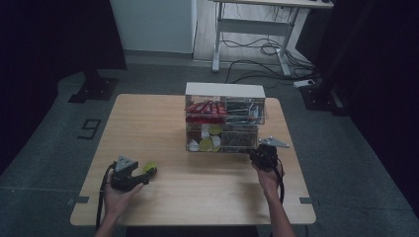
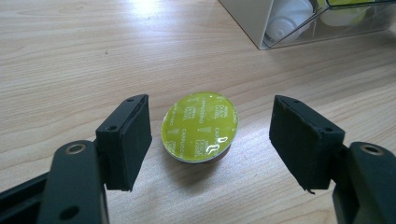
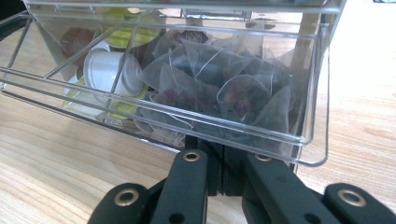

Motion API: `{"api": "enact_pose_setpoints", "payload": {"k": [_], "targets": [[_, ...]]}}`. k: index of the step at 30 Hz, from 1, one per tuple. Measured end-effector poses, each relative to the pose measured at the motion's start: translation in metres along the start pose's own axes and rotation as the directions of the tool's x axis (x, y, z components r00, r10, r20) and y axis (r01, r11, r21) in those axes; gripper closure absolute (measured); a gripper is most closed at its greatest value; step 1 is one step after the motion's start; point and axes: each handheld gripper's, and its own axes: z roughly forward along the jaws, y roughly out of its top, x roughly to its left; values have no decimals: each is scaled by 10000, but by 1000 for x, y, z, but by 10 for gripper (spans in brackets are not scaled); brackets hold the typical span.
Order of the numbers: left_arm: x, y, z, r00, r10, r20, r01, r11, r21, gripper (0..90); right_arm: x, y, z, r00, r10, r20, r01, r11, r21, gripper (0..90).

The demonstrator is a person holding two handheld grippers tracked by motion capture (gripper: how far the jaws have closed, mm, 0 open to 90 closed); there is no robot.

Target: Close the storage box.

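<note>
A lime-green coffee capsule [image 2: 200,127] lies foil-side up on the wooden table [image 1: 148,118], at the front left [image 1: 150,168]. My left gripper [image 2: 210,135] is open, with one pad on each side of the capsule and a gap on both sides. In the high view it lies low over the table [image 1: 148,174]. My right gripper [image 3: 220,172] is shut on the front lip of the clear lower drawer [image 3: 280,135], which is pulled out of the white-topped organiser [image 1: 225,90]. The drawer holds pyramid tea bags [image 3: 219,84] and, beyond a divider, white and green capsules [image 3: 112,70].
The organiser's upper drawers hold red packets [image 1: 205,108] and darker items. Its near corner shows in the left gripper view [image 2: 247,23]. Bare tabletop lies between my two hands. A desk frame [image 1: 247,29] and floor cables [image 1: 257,54] stand behind the table.
</note>
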Motion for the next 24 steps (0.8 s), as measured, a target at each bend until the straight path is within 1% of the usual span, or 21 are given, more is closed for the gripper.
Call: {"api": "enact_pose_setpoints", "payload": {"k": [6, 18, 21, 24], "targets": [[0, -1, 0, 10000, -13, -39, 14, 10000, 40, 303, 0, -4, 2, 10000, -4, -42, 5, 9998, 222, 878], [-1, -1, -1, 10000, -47, -10, 47, 10000, 9, 307, -1, -8, -2, 9999, 49, -122, -47, 9998, 213, 873], [-1, -1, -1, 10000, -42, 1, 42, 10000, 22, 307, -2, -10, -3, 9999, 60, -81, -58, 9997, 223, 873], [-1, -2, -1, 10000, -58, 5, 58, 10000, 28, 307, -4, -12, -4, 9999, 145, -86, -143, 9997, 222, 874]]}}
